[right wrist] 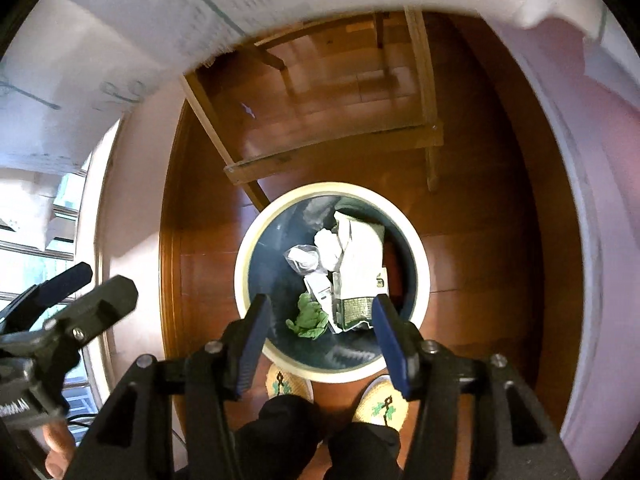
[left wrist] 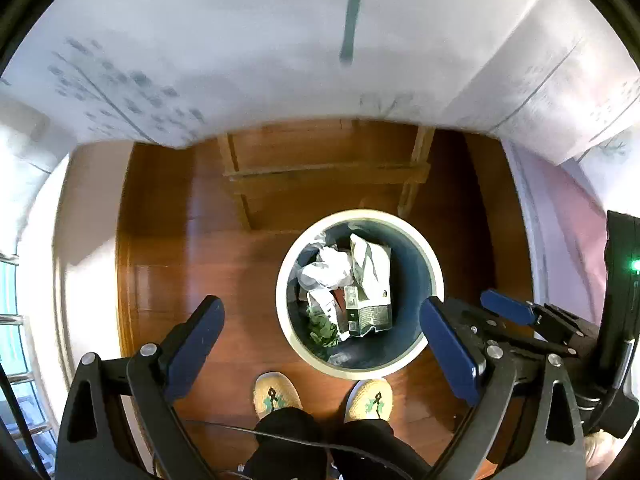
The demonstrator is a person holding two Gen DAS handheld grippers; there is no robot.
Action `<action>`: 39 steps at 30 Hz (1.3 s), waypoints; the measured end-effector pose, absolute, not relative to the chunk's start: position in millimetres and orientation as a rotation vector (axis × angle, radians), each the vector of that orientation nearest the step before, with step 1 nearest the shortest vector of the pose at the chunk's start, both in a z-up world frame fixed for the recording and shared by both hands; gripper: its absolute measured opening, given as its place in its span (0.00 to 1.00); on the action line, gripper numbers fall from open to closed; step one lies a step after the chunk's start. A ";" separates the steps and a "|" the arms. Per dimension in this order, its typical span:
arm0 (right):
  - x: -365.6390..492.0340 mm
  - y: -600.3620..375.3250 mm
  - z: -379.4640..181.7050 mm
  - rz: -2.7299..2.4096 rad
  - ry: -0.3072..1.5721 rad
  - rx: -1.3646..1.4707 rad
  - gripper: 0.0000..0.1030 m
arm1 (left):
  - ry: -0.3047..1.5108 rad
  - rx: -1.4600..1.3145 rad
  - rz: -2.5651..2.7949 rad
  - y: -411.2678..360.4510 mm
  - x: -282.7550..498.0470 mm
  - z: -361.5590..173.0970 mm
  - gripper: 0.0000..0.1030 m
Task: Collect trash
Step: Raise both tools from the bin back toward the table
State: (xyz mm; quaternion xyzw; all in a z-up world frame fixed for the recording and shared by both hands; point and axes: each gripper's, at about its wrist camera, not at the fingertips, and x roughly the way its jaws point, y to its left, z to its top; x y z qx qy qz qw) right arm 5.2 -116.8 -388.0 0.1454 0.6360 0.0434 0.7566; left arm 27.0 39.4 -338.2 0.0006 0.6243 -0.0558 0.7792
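The trash bin (left wrist: pixel 360 294) stands on the wooden floor (left wrist: pixel 168 248) straight below both claws, its pale rim (right wrist: pixel 244 264) ringing a dark inside. In it lie a folded white carton (right wrist: pixel 360 268), crumpled white paper (left wrist: pixel 328 266), a clear plastic wrapper (right wrist: pixel 302 258) and a green scrap (right wrist: pixel 308 318).

The left gripper (left wrist: pixel 320 340) is spread wide with nothing between its blue pads, the bin showing in the gap. The right gripper (right wrist: pixel 320 340) stands partly apart and is likewise empty, the carton visible far below between its pads.

The likely trouble, as I judge it: the two claws hang close side by side, the right one just off the left one's outer finger, so a careless swing could knock them together. The cable (left wrist: pixel 280 436) trailing across the person's dark trousers could also snag.

Just behind the claws are the person's two woven slippers (left wrist: pixel 276 396), nearly touching the rim; a step forward could tip the bin. Beyond the bin stands a wooden frame (right wrist: pixel 336 144), under the edge of a white patterned cloth (left wrist: pixel 240 60).
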 end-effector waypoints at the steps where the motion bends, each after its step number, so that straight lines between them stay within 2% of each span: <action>1: 4.8 -117.4 -381.4 0.094 1.386 0.316 0.51 | 1.347 0.000 -0.116 40.4 26.7 -329.3 0.94; 7: 0.4 -115.3 -322.0 0.096 1.366 0.311 0.51 | 1.321 -0.024 -0.105 50.0 21.4 -260.1 0.94; 17: 4.1 -115.2 -189.8 0.036 1.349 0.245 0.52 | 1.234 -0.031 -0.089 58.3 20.4 -120.9 0.94; 28: 12.1 -112.1 -55.9 0.073 1.198 0.208 0.52 | 1.068 -0.033 -0.058 67.8 28.0 20.9 0.94; 34: 9.9 -107.7 11.3 0.122 1.070 0.204 0.52 | 0.988 -0.048 -0.030 67.4 21.0 76.2 0.94; 39: -1.2 -99.5 53.1 0.131 0.971 0.164 0.52 | 0.944 -0.031 0.011 63.1 7.5 97.2 0.94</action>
